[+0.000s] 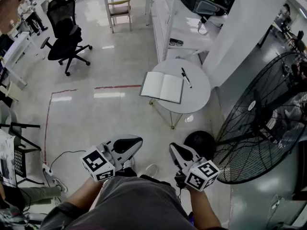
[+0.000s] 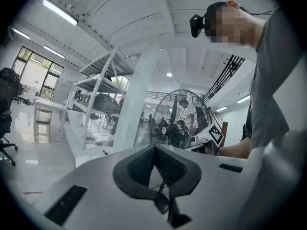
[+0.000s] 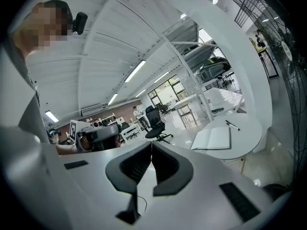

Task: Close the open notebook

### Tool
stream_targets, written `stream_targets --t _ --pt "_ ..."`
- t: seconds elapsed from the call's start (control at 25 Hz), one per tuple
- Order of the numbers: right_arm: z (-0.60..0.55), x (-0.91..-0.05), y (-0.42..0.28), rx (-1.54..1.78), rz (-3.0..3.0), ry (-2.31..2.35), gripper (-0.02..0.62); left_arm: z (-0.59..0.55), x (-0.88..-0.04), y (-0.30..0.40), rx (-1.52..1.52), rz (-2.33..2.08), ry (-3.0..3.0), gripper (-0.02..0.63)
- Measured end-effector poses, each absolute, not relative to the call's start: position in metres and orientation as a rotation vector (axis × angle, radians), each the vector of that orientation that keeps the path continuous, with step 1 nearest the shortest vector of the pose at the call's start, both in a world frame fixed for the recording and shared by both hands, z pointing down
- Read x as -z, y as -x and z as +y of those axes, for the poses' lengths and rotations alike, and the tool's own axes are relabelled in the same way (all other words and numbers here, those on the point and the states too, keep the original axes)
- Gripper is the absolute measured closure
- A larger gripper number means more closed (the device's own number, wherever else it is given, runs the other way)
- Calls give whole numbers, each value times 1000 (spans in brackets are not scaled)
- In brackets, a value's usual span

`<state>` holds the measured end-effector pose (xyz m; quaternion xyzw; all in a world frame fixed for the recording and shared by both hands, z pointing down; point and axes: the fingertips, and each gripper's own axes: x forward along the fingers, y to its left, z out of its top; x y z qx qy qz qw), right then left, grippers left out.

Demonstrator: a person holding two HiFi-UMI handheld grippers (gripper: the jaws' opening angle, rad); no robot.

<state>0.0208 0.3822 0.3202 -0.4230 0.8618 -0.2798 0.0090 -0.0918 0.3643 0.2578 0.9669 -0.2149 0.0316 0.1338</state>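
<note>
notebook: lying open and flat on the round white bench; the notebook sits toward the bench's left side, left page corner sticking a bit over the rim; pages look blank
pen: a dark pen lies just beside the right page, not on it
left gripper: the left gripper is held low by the person's lap, well apart from the bench; jaws pressed together, nothing between them
right gripper: same deal for the right gripper; jaws together and empty; its own view has the notebook off to the right, far ahead
progress: not started, I'd say; neither gripper is near the book yet
how it'll handle: light and thin, so I'd expect it to skid on that smooth top if pushed sideways; pages are floppy and could fan or crease; can't tell from this far whether the cover is stiff or soft
where to grab: probably the outer edge of one half; the overhanging left corner looks like the easy spot to get a jaw under, then swing that half over the spine onto the other
other hand: could pin the far half down so the book doesn't slide
watch out: pen is close enough to get knocked; big floor fan stands right of the bench
</note>
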Motion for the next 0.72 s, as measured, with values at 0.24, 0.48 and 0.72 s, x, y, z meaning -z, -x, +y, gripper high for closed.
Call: stream_targets --t 0.24,0.48,0.72 --pt "377 -323 -31 879 2698 1323 575 359 -259 81 -88 -617 -2806 592" --pt "368 -325 -37 888 2698 1327 575 352 -261 79 -85 -629 -2802 592" --pt "359 -328 -39 900 2701 1319 575 342 -262 76 -86 -634 -2802 592"
